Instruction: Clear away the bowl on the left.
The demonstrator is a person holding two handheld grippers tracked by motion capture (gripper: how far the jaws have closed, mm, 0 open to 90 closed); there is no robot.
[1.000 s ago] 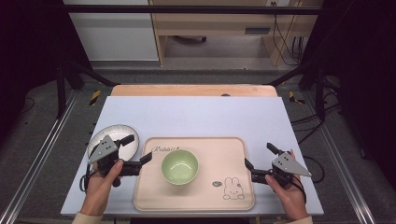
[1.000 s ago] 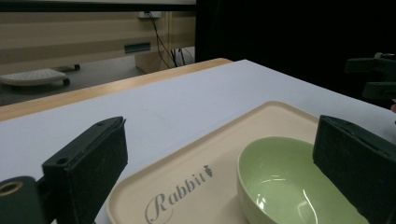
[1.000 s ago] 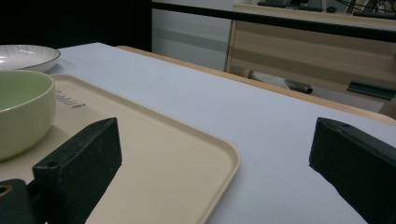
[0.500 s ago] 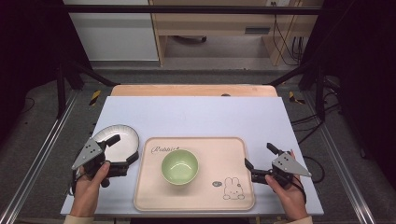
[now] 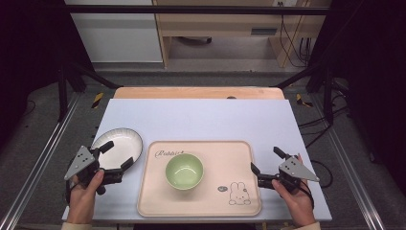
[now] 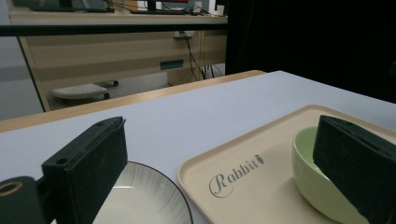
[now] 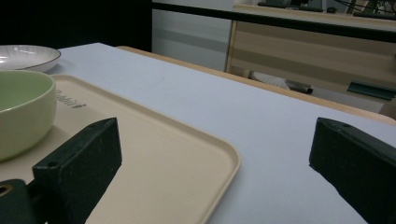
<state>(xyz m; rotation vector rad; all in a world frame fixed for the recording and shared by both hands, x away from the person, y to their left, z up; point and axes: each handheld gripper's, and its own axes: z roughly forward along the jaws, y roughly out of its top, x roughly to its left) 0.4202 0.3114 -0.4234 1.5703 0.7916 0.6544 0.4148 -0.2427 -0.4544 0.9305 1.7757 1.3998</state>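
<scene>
Pale blue-grey table top (image 5: 201, 120), a wooden strip along its far edge, dark floor and metal rails to both sides, a wooden desk beyond.

Item 1: tray (image 5: 239, 201), beige, rounded corners, "Rabbit" lettering and a rabbit print, at the near middle of the table. Its near edge lay close to the table's near edge.

Item 2: bowl (image 5: 184, 171), pale green, upright and empty, on the tray left of centre, well clear of every tray rim.

Item 3: plate (image 5: 118, 141), white with a dark rim, on the bare table just left of the tray; whether it touched the tray could not be told.

Item 4: left gripper (image 5: 112, 160), jaws spread wide. A second before, it sat at the tray's left edge; by this moment it had swung out and back to the plate, one jaw over the plate's left part, the other at its near right rim. Judged: the work had turned from the tray to the plate, a pinch on its rim being the likely next step. Nothing was held.

Item 5: right gripper (image 5: 265, 162), jaws spread, unchanged at the tray's right edge, holding nothing.

Room: the far half of the table lay bare and offered free passage. Open tray floor lay right of the bowl and around the rabbit print. Tight spots: the narrow gap between plate and tray, and the table's left edge just beside the left hand (image 5: 86, 199).
</scene>
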